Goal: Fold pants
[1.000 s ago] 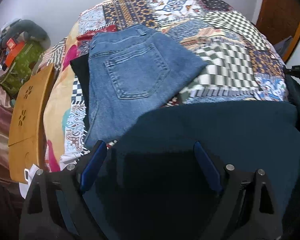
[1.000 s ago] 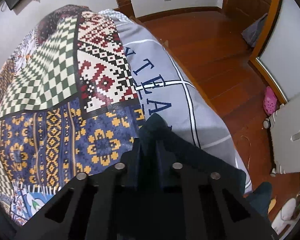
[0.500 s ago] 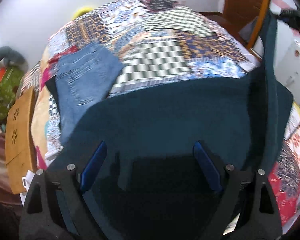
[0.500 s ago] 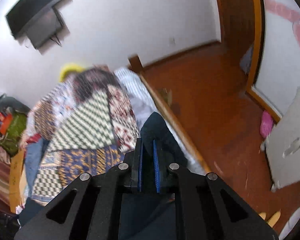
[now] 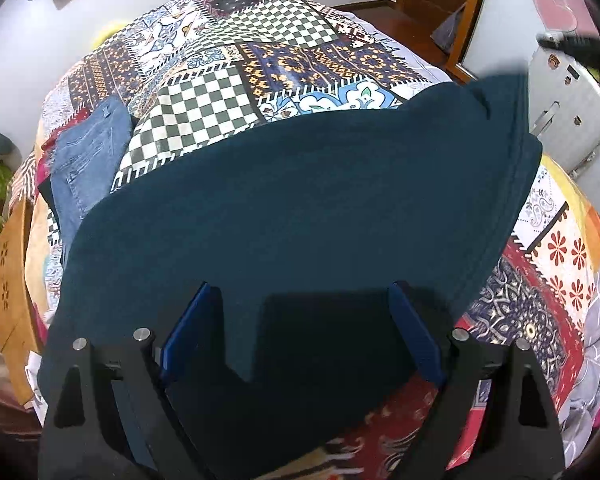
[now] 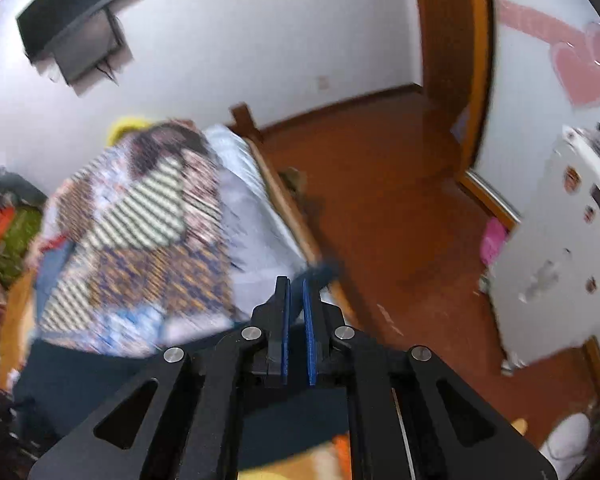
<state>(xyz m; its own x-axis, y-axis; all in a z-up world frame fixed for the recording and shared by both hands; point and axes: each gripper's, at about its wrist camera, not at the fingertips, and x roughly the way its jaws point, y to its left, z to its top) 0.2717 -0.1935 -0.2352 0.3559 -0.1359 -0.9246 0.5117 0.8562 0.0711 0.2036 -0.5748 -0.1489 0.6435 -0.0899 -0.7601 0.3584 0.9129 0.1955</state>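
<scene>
Right gripper pinches the pants edge, raised; left gripper gapes wide, holding nothing. Carry the edge over evenly, keeping cloth taut above the bed

Dark teal pants are seen over a quilt patched in green-white checks, navy-orange florals and red. Blue jeans are seen; blue pads on black.
</scene>
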